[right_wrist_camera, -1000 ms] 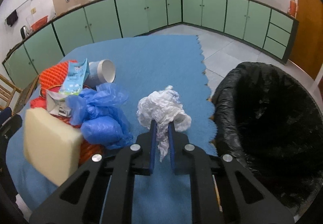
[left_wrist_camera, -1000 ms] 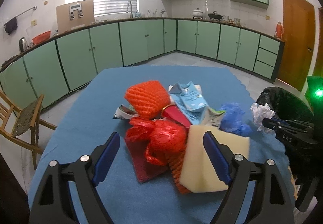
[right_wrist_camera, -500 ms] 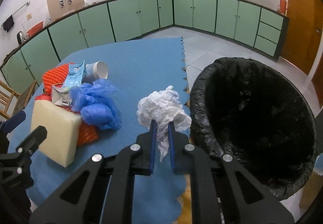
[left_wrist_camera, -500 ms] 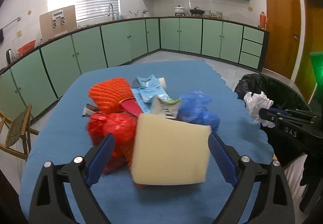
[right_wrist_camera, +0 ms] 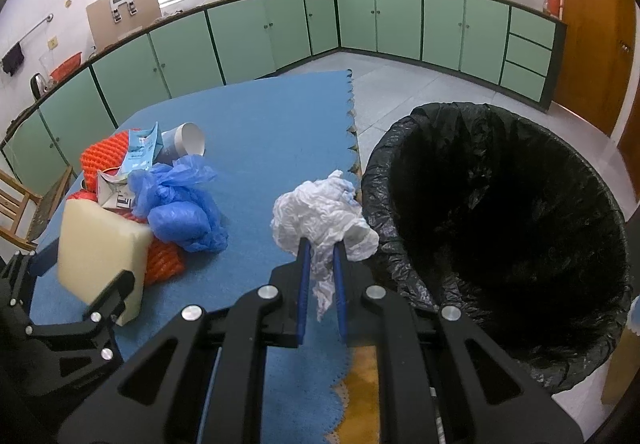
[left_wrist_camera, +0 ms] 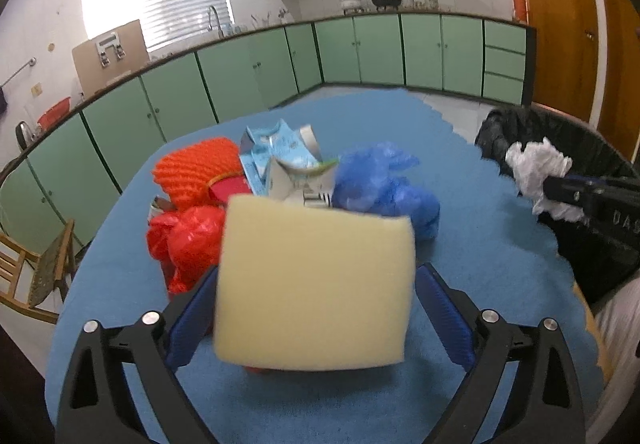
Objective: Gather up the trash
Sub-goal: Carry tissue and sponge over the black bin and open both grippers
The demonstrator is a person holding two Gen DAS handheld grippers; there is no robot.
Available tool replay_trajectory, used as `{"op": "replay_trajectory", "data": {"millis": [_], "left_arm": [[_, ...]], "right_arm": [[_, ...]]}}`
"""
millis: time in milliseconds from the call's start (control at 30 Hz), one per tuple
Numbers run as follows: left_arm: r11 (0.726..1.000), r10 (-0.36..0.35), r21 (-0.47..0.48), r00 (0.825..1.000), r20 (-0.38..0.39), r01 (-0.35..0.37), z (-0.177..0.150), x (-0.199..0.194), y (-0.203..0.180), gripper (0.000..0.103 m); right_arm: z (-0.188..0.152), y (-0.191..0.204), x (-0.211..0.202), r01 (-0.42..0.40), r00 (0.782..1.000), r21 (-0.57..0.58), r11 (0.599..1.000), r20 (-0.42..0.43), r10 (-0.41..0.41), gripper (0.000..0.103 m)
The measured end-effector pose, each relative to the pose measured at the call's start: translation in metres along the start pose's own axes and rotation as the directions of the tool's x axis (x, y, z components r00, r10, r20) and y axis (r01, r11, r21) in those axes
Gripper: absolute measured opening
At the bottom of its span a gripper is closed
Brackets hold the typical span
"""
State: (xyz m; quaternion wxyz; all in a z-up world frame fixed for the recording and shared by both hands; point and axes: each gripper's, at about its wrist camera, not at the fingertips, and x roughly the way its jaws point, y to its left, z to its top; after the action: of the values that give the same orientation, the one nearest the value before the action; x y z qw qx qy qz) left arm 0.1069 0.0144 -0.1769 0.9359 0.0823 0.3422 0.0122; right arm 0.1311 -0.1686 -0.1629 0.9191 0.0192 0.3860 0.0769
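We are holding our left gripper (left_wrist_camera: 316,308) over the near edge of the trash heap, its blue fingers (left_wrist_camera: 442,314) standing wide on either side of the pale yellow foam block (left_wrist_camera: 316,280). The block is sitting between them, and it is filling nearly the whole gap, but the picture is blurred there and we cannot tell for sure whether the pads are touching its sides — a thin strip of blue seems to be showing beside the right one.

Behind the block the rest of the pile is lying on the blue tabletop (left_wrist_camera: 480,264): a red plastic bag (left_wrist_camera: 184,236) to the left, an orange foam net (left_wrist_camera: 196,170) behind it, a light blue carton (left_wrist_camera: 276,152) in the middle with a white paper cup (right_wrist_camera: 184,142) lying on its side beyond it, and a crumpled blue plastic bag (left_wrist_camera: 380,184) to the right, just beside the block's far corner.

Our right gripper (right_wrist_camera: 320,268) is pointing down past the scalloped right edge of the tabletop, with its fingers pressed close together on a wad of crumpled white plastic (right_wrist_camera: 320,216). A tail of the wad is hanging down between the fingers, and the bulk of it is bunching out above the tips. The wad is hanging just beside the rim of the black-lined trash bin (right_wrist_camera: 500,236) — near its left lip rather than over the opening. The bin is standing on the tiled floor (right_wrist_camera: 400,84), close against the tabletop's edge.
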Motion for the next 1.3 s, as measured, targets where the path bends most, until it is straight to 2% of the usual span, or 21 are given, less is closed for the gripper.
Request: {"op": "replay_trajectory", "data": {"millis": [167, 367, 600, 700, 900, 1167, 1233, 1300], "left_arm": [[1.0, 0.003, -0.009, 1.0, 0.019, -0.002, 0.001, -0.007, 0.005, 0.088], [0.999, 0.007, -0.034, 0.996, 0.093, -0.004, 0.013, -0.035, 0.018, 0.087], [0.996, -0.081, -0.035, 0.983, 0.165, 0.088, 0.038, -0.06, 0.009, 0.087], [0.989, -0.141, -0.013, 0.972, 0.186, 0.146, 0.053, -0.061, -0.007, 0.087], [0.966, -0.258, 0.026, 0.94, 0.224, 0.259, 0.093, -0.046, -0.06, 0.087], [0.919, -0.394, 0.071, 0.902, 0.177, 0.387, 0.129, -0.006, -0.15, 0.087], [0.902, -0.431, 0.079, 0.89, 0.151, 0.424, 0.134, 0.005, -0.17, 0.088], [0.886, -0.463, 0.088, 0.879, 0.114, 0.455, 0.138, 0.018, -0.189, 0.09]], "right_arm": [[0.001, 0.001, -0.001, 0.0, 1.0, -0.006, 1.0, 0.003, 0.0, 0.011], [0.006, 0.002, -0.015, 0.001, 0.999, -0.011, 1.0, 0.039, -0.001, 0.011], [0.022, -0.013, -0.05, 0.015, 0.993, 0.017, 1.0, 0.12, -0.016, 0.011], [0.028, -0.035, -0.062, 0.04, 0.988, 0.048, 0.998, 0.149, -0.046, 0.012], [0.032, -0.092, -0.071, 0.13, 0.975, 0.118, 0.985, 0.167, -0.149, 0.013], [0.017, -0.172, -0.05, 0.233, 0.962, 0.201, 0.951, 0.098, -0.257, 0.015], [0.012, -0.187, -0.042, 0.247, 0.96, 0.225, 0.943, 0.078, -0.27, 0.018], [0.006, -0.199, -0.035, 0.267, 0.956, 0.243, 0.932, 0.058, -0.289, 0.031]]}}
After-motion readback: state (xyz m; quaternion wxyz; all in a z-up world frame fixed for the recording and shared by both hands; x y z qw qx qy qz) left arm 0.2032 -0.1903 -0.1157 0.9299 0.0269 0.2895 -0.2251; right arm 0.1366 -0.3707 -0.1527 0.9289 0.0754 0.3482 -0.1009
